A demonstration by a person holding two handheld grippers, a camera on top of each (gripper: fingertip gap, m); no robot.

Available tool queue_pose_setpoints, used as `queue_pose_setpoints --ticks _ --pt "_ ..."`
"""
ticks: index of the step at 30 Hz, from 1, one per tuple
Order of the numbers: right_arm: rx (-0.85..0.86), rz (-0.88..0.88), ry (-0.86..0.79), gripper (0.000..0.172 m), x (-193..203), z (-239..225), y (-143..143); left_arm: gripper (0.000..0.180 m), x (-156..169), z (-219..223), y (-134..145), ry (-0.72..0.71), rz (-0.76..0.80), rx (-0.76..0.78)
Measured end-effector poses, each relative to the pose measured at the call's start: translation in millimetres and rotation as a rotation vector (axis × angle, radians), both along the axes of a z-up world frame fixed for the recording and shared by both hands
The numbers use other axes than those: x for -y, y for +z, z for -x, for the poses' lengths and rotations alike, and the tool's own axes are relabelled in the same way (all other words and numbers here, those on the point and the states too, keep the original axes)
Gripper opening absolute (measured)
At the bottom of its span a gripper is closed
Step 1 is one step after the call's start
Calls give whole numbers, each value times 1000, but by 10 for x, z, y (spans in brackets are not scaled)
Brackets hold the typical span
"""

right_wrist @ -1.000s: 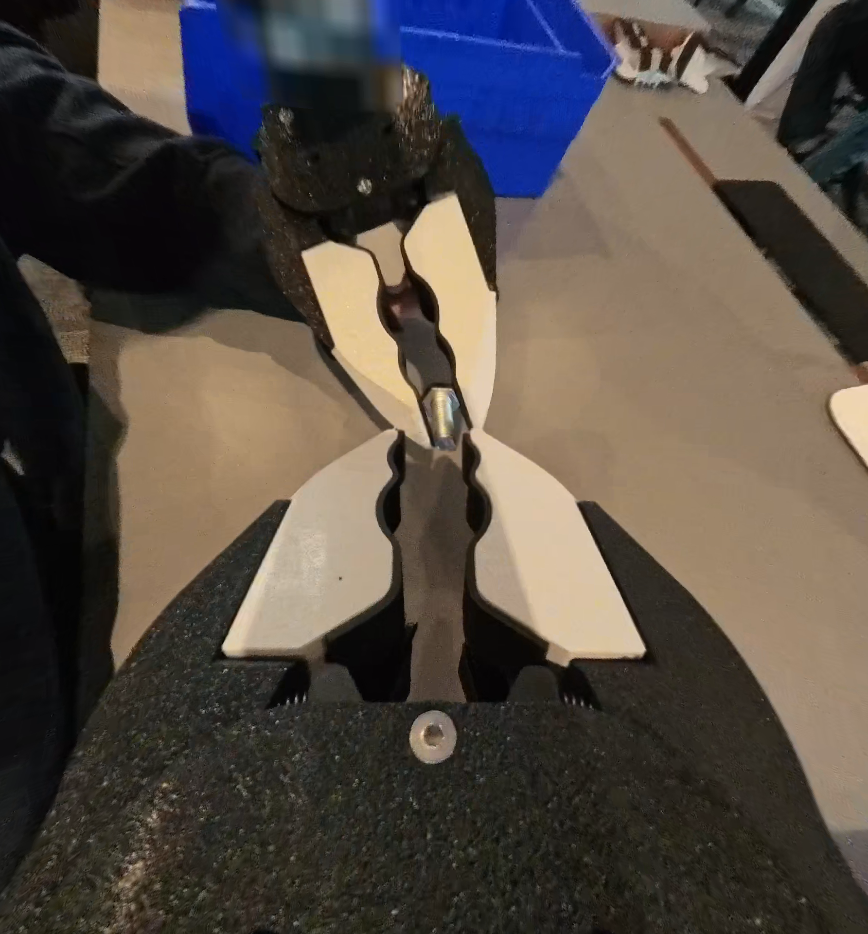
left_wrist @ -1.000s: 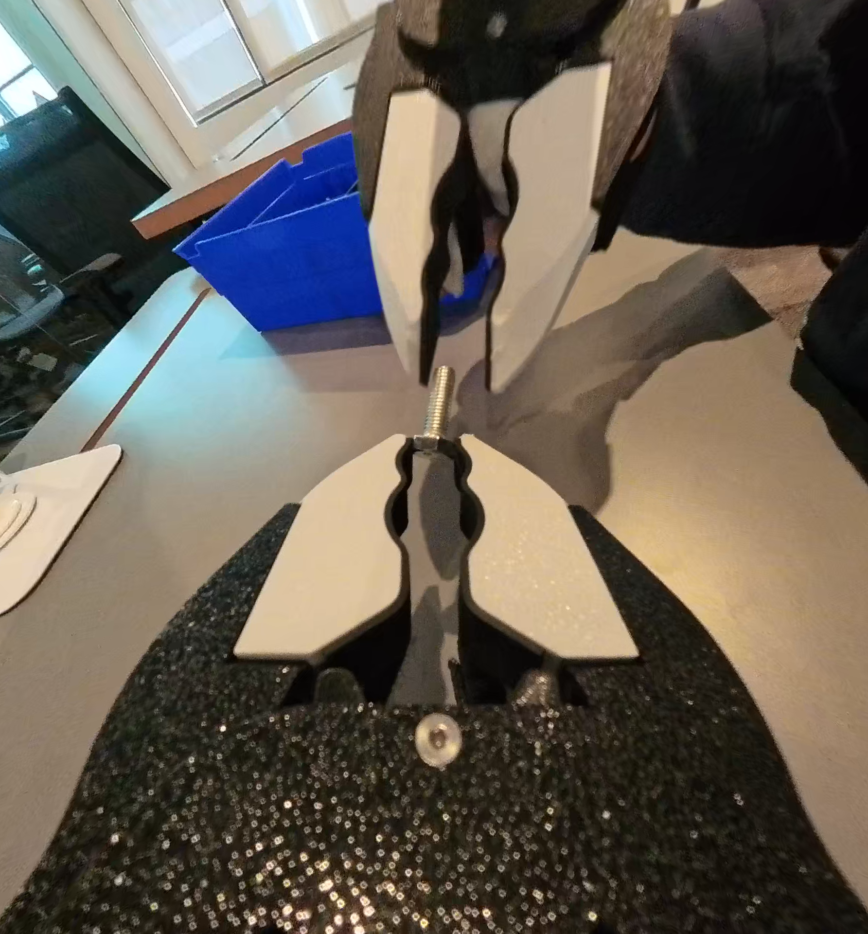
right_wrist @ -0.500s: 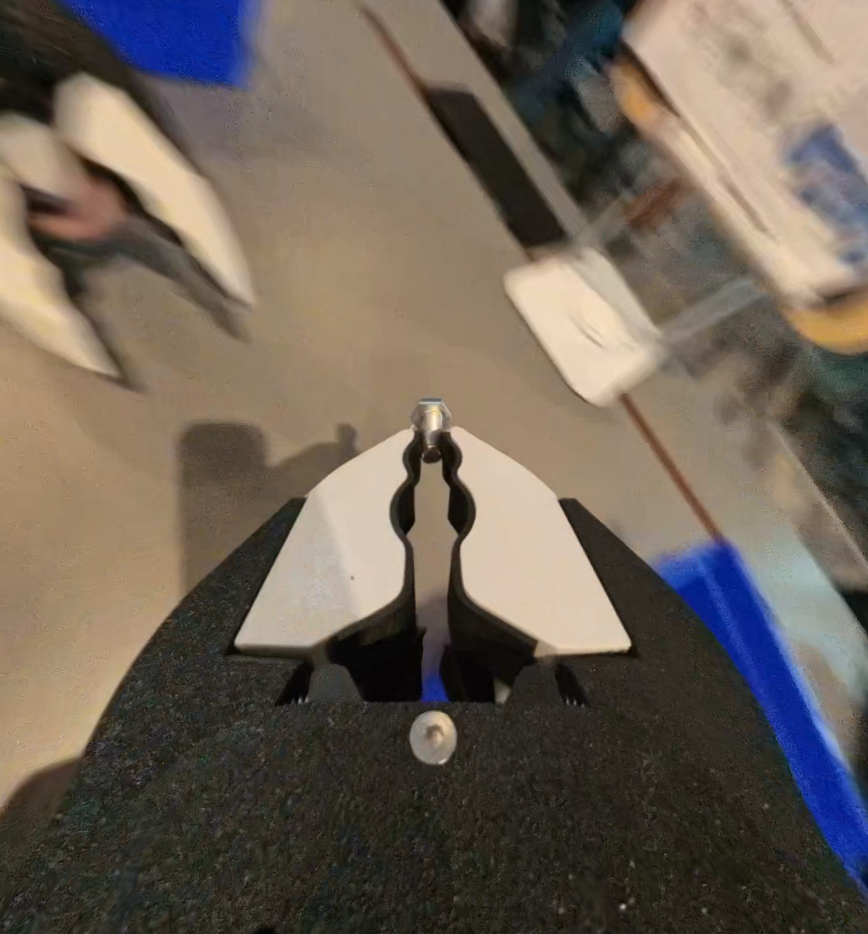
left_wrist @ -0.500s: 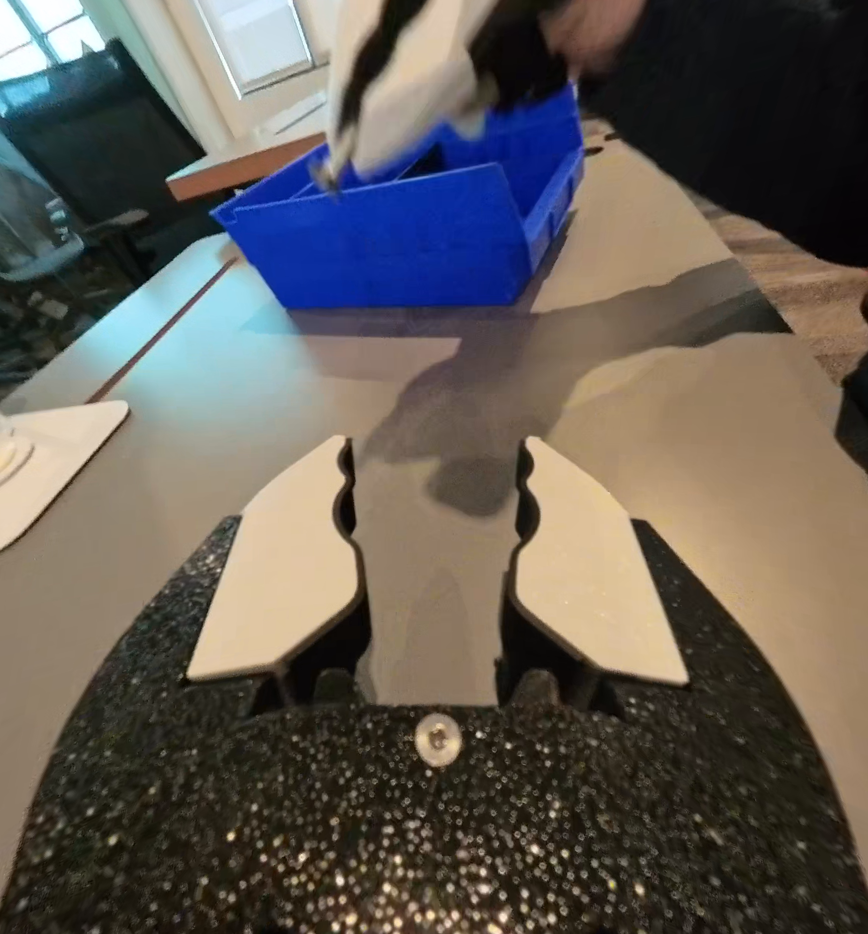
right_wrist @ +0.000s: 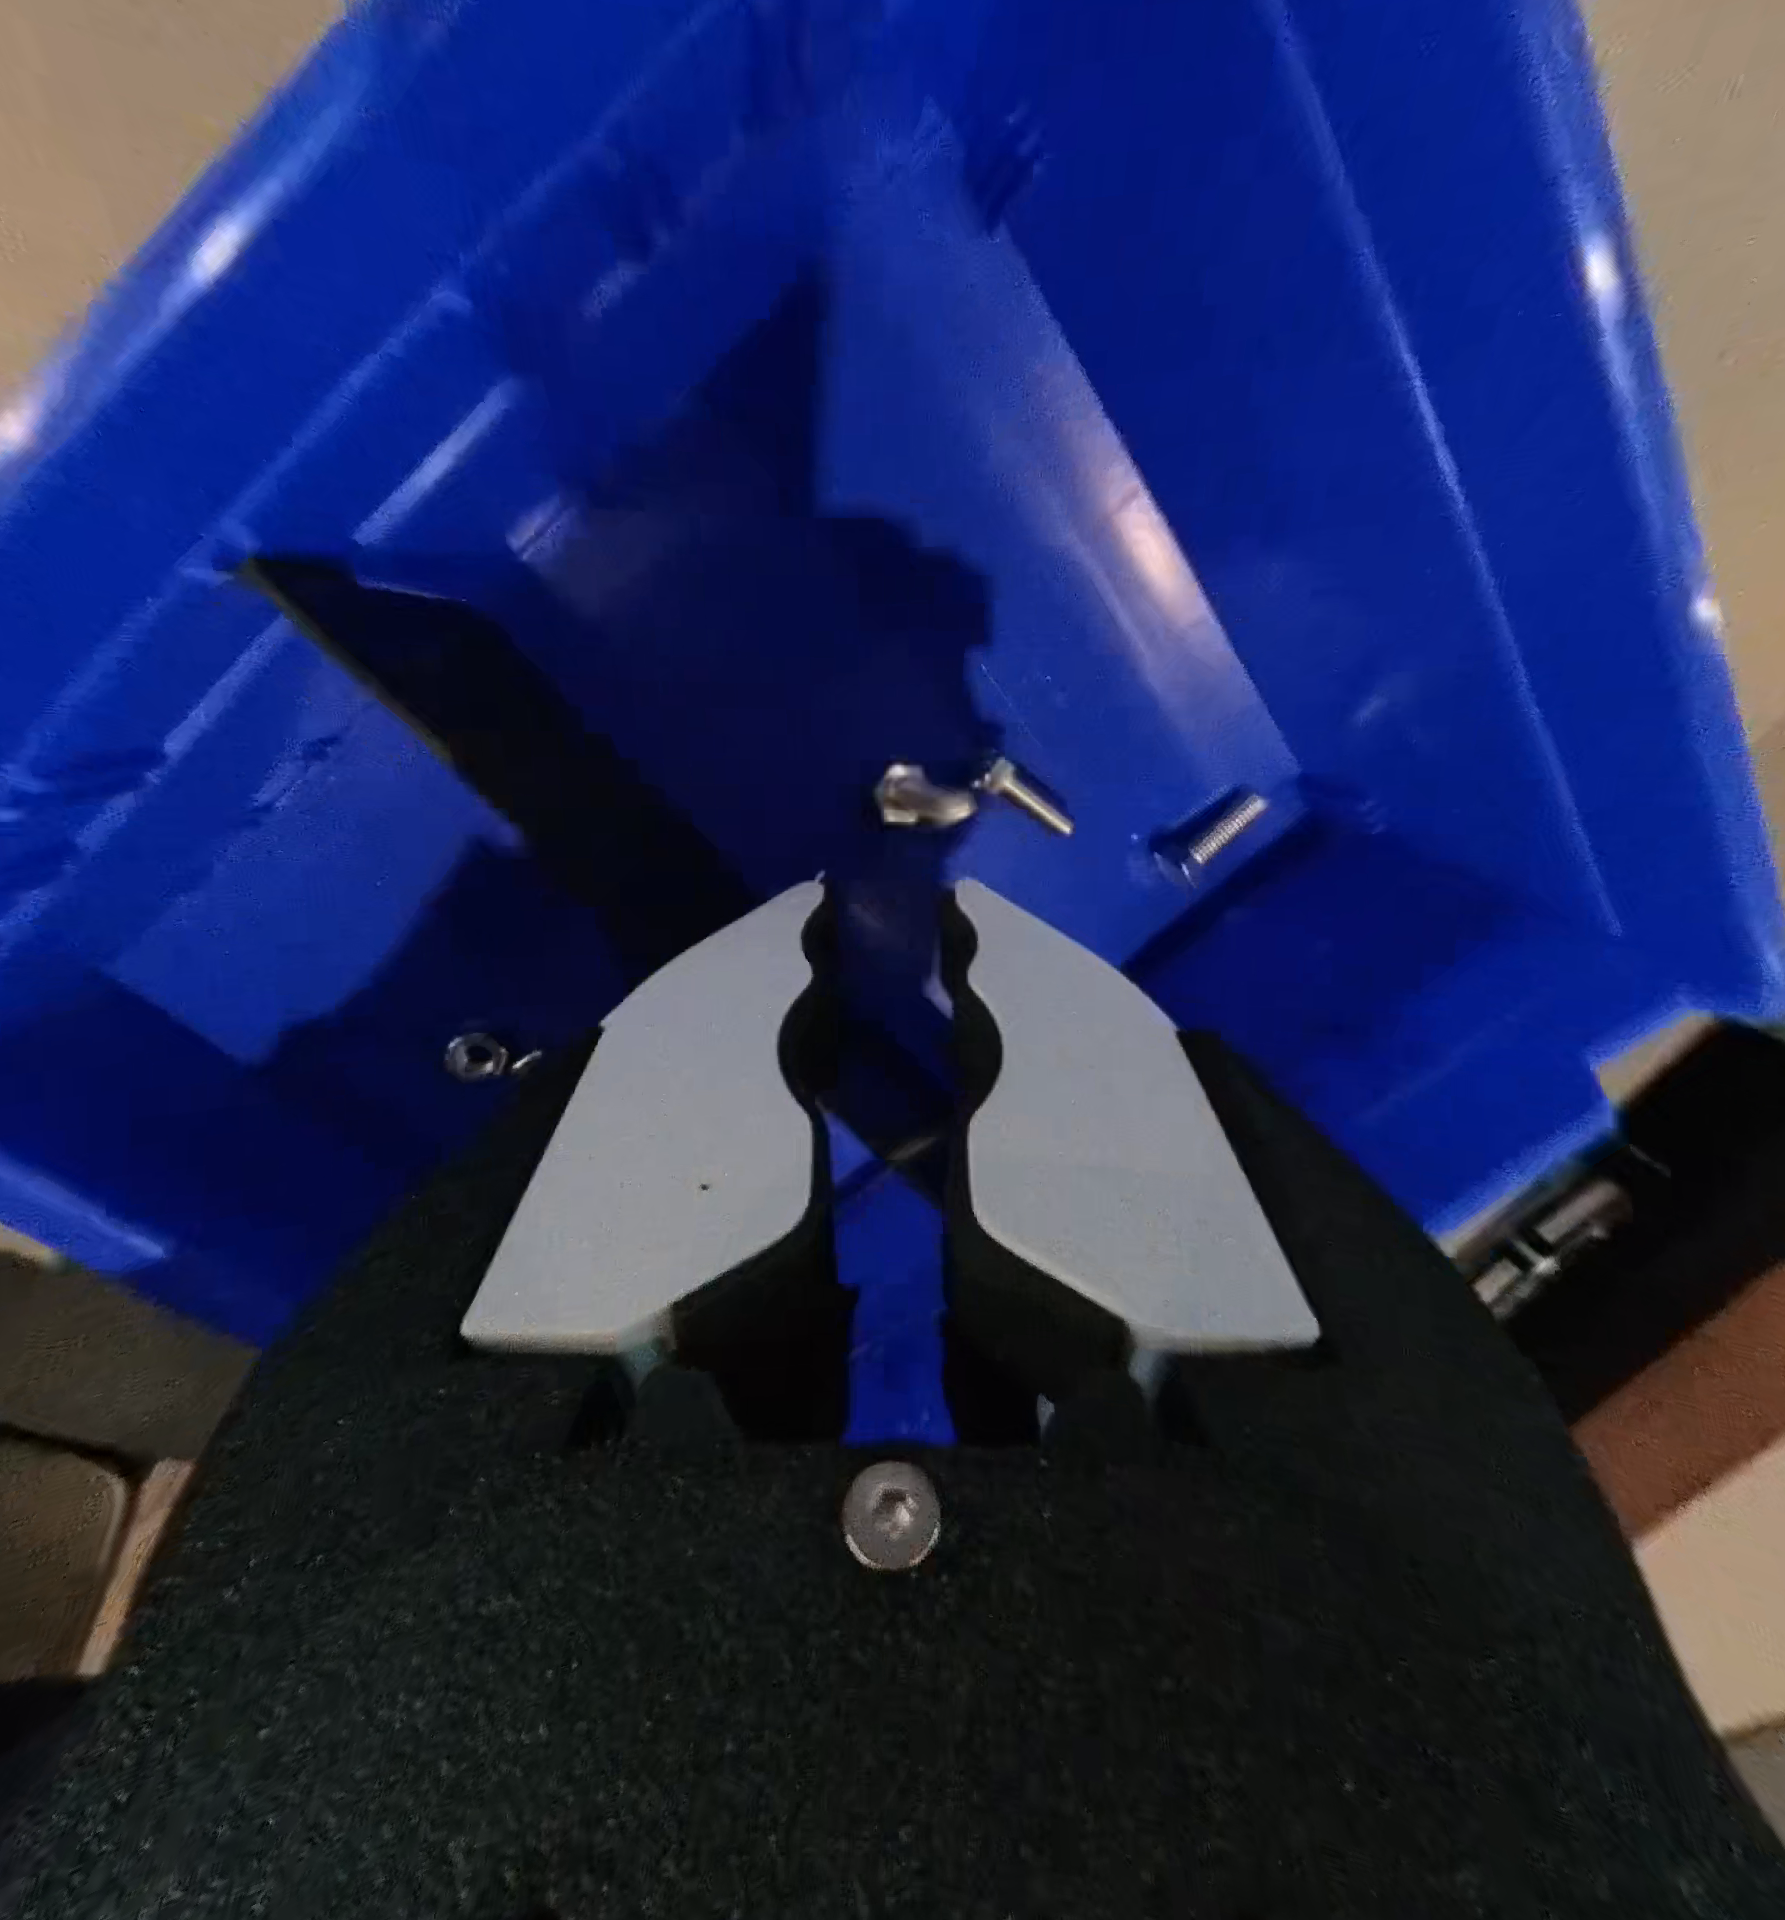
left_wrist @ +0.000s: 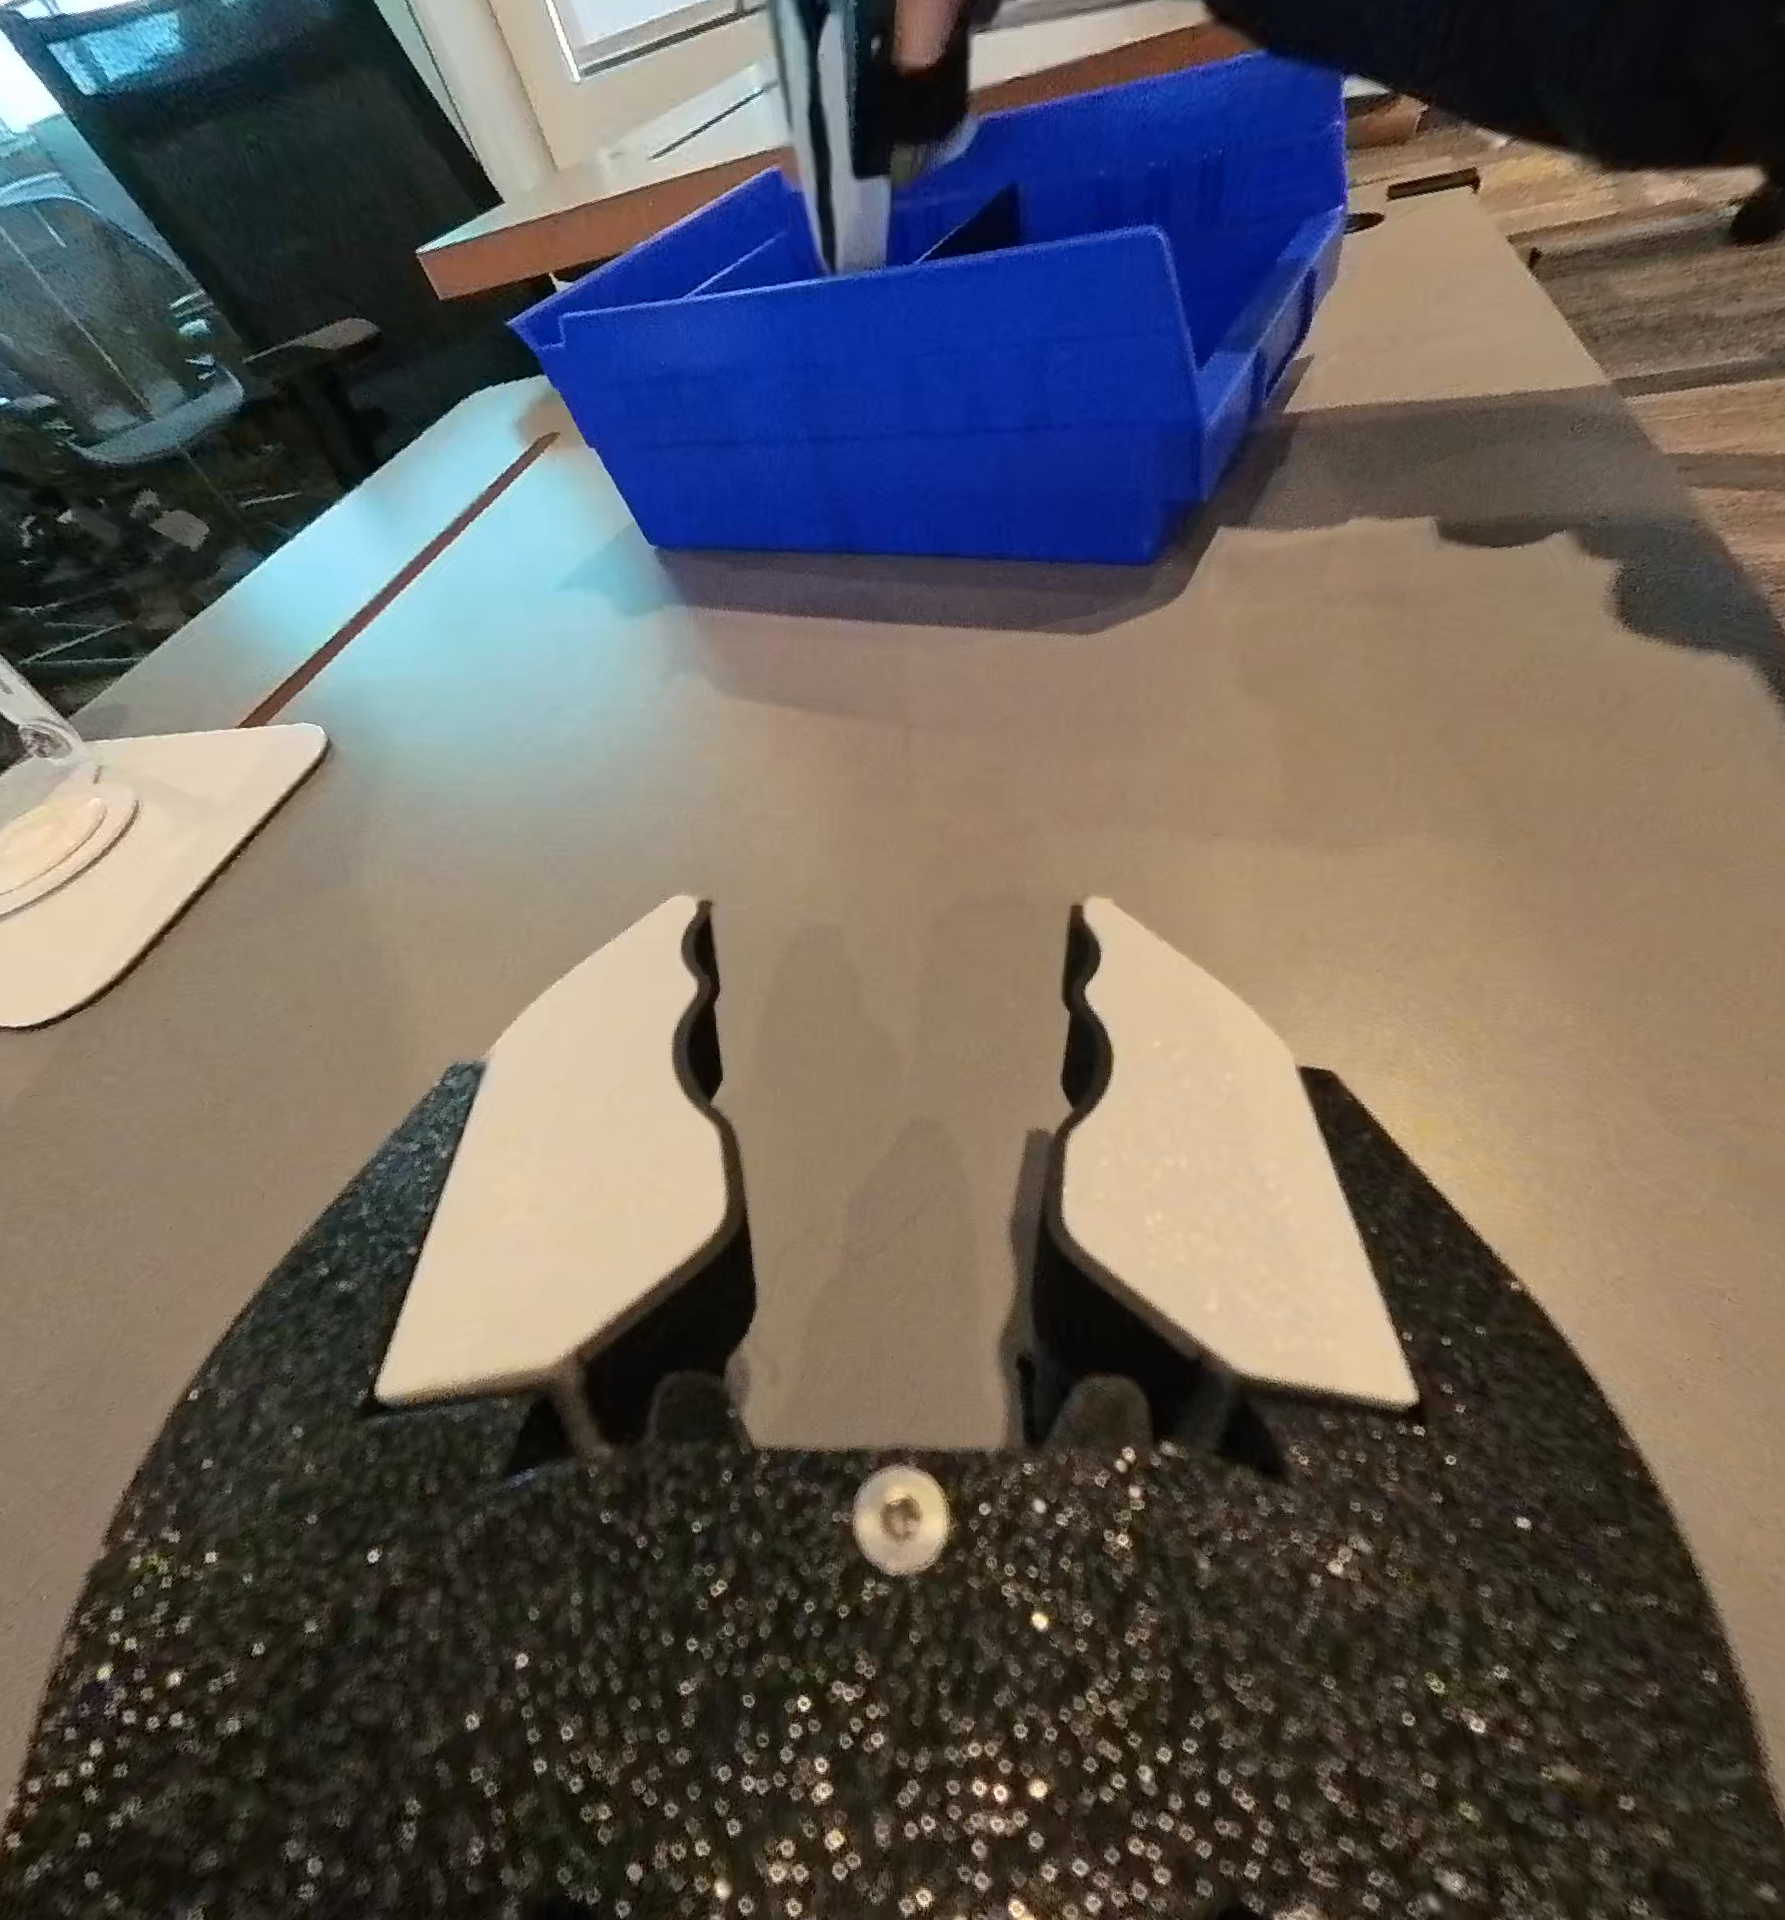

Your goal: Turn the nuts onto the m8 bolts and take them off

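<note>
Left gripper (left_wrist: 893, 914) hangs low over the grey table (left_wrist: 1283, 831), fingers spread wide, nothing between them. The blue bin (left_wrist: 867, 416) sits well ahead of it, w/ the right gripper (left_wrist: 846, 156) reaching down into it from above.

From the right gripper's (right_wrist: 888, 883) own camera: jaws part-way apart, only blue bin floor showing in the slot, so it's released, holding nothing. Just past its tips lies a bolt (right_wrist: 919, 800), blurred, and a second bolt (right_wrist: 1023, 795) touching or nearly touching it; can't tell which. A third bolt (right_wrist: 1205, 826) lies further off to the tips' right, near the bin wall. A small nut (right_wrist: 474, 1057) sits back beside the left finger, on the far side of a dark divider (right_wrist: 514, 727).

Handling, as I judge it: steel hardware, small, light, rigid, smooth and prob. slippery; round shanks will roll on the plastic. Best hold on a bolt is across the hex head flats or mid-shank, seated in the finger notches. Nut: pinch across two flats, not the corners.
</note>
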State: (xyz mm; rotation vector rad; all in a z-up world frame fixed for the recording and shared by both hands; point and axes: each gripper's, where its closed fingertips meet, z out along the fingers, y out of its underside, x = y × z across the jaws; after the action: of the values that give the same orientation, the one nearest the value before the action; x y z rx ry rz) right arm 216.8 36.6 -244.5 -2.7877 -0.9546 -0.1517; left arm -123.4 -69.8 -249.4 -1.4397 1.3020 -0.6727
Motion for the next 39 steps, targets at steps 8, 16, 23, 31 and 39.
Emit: queue_pose_setpoints --ticks 8,16,23,31,39 --pt "-292 -686 173 17 469 1586 1075 46 -76 76 92 60 -18 46" --pt "-784 -961 364 32 444 3190 681 37 -162 196 209 137 -52 109" --pt "-913 -1106 329 35 496 3320 445 34 -201 262 266 165 -83 130" --pt "-886 -1175 365 32 506 3348 389 27 26 538 879 288 -86 252" --pt "-854 -1169 412 28 523 3410 350 10 250 2267 1081 826 95 334"
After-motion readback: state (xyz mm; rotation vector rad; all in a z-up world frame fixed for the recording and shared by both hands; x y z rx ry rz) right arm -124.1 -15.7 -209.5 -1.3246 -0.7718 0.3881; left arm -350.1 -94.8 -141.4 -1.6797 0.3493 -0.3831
